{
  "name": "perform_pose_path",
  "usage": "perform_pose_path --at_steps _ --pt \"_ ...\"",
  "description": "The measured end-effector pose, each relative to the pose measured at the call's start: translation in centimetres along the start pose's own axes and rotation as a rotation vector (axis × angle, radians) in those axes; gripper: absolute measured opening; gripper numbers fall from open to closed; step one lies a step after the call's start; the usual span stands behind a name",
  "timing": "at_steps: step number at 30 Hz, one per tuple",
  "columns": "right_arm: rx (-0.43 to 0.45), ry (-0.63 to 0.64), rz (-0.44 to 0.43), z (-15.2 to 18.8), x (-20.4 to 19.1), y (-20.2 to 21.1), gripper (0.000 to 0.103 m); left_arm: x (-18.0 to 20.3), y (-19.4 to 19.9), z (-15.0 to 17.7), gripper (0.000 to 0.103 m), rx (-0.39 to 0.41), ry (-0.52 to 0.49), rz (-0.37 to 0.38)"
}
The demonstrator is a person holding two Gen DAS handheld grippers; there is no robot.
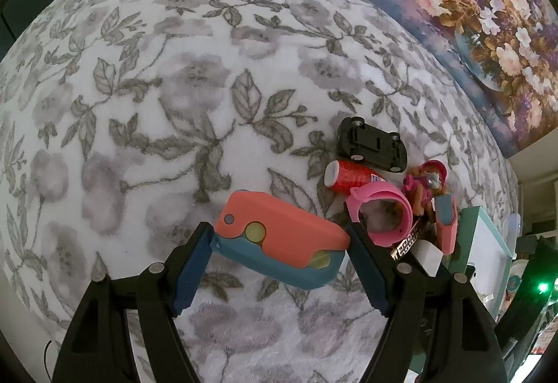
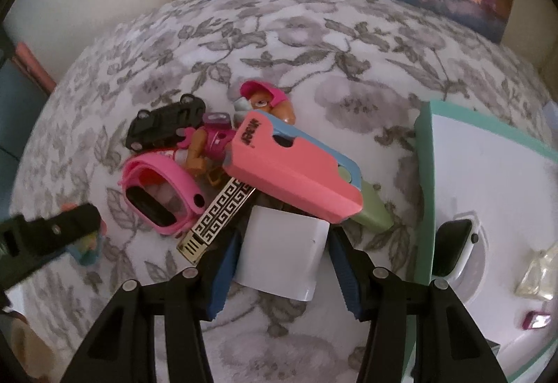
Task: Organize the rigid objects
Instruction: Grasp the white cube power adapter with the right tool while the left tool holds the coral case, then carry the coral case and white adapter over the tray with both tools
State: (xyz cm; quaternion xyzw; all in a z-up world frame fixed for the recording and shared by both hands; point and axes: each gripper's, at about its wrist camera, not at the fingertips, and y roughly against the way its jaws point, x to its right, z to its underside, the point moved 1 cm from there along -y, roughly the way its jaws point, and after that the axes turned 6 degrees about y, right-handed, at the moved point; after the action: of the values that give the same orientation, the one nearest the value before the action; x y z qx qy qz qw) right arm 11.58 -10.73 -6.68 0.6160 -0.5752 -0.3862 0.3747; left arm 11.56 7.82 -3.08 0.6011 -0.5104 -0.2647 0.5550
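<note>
From the left wrist view, the left gripper [image 1: 279,254] reached low over the grey-and-white floral plush cover [image 1: 146,97], its blue-padded fingers [image 1: 190,278] spread either side of a coral-and-teal plastic toy gadget [image 1: 279,240]; whether the pads pressed it I could not tell. Just beyond lay a pile: an overturned black toy car [image 1: 371,144], a red toy can [image 1: 350,178] on its side, a pink rubber wristband [image 1: 383,208] and a pink-capped pup figurine [image 1: 423,186].

From the right wrist view, the right gripper [image 2: 283,262] pointed down at the pile's near edge, its jaws pinching a white square block [image 2: 282,259]. A second coral-and-blue gadget [image 2: 296,170] lay tilted across the pile, over a gold-and-black patterned strip [image 2: 218,213]. To the right stood a mint-rimmed white tray [image 2: 423,173] holding a smartwatch [image 2: 457,247].
</note>
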Motion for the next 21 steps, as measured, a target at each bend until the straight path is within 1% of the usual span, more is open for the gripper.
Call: perform_pose_path --at_steps 5,11,14,21 --pt "0.005 0.047 0.047 -0.1 -1.0 -0.4 0.055 -0.1 0.0 0.0 0.078 0.004 -0.003 -0.007" --pt "0.018 0.056 0.058 0.1 -1.5 -0.3 0.055 0.1 -0.1 0.1 0.078 0.003 -0.013 -0.02" --pt "0.019 0.055 0.055 0.2 -1.1 -0.2 0.053 0.3 -0.3 0.1 0.078 0.005 -0.017 -0.032" --pt "0.017 0.046 0.011 0.5 0.0 0.5 0.049 0.5 -0.7 0.2 0.078 0.008 -0.01 -0.056"
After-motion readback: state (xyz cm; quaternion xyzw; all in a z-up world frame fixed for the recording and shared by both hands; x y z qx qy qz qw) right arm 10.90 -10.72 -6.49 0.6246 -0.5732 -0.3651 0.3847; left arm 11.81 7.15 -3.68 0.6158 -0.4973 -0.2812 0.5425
